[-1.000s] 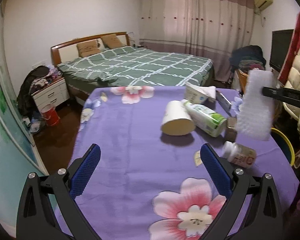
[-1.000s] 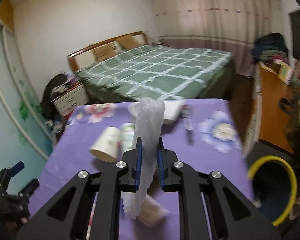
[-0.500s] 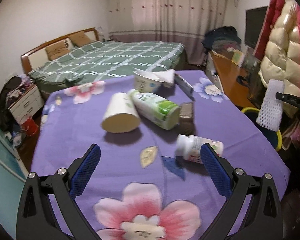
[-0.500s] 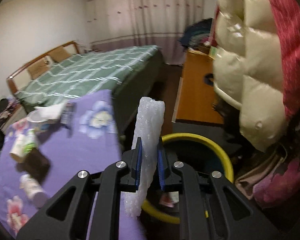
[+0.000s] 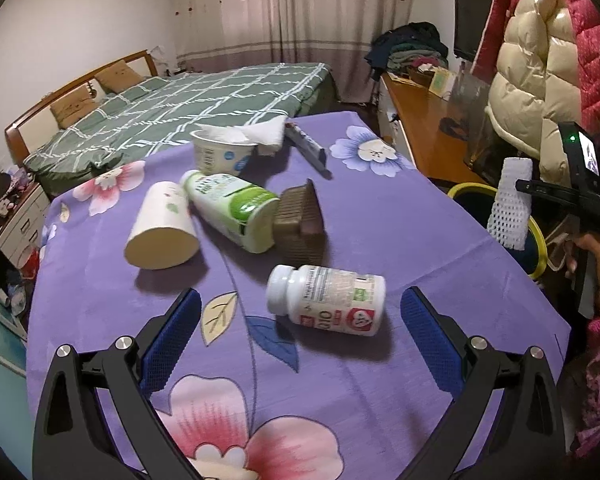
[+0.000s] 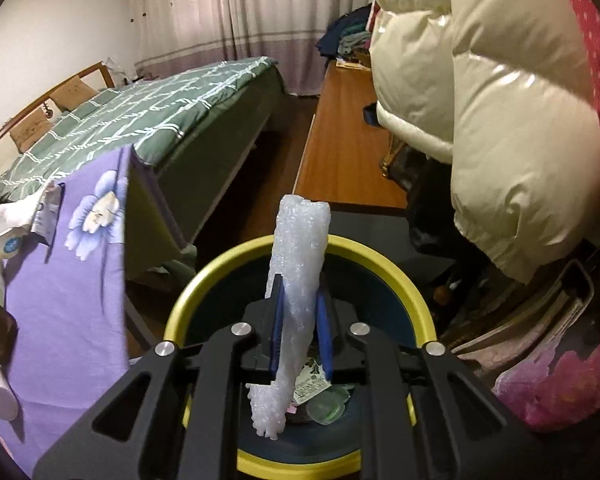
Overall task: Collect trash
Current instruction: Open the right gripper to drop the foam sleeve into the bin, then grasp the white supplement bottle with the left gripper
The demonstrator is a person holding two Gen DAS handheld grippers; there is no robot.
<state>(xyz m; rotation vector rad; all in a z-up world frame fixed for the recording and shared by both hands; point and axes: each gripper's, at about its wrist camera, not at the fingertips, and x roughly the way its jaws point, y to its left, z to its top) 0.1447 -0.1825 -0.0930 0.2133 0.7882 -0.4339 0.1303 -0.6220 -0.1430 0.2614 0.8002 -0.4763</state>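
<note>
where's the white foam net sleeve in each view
Left wrist view: the white foam net sleeve hangs at the far right edge, past the table, in front of the yellow-rimmed dark bin.
Right wrist view: the sleeve stands at centre between the blue fingers of the right gripper, whose jaws have just been opening, over that bin.
Shared landmark: the bin's yellow rim.
</note>
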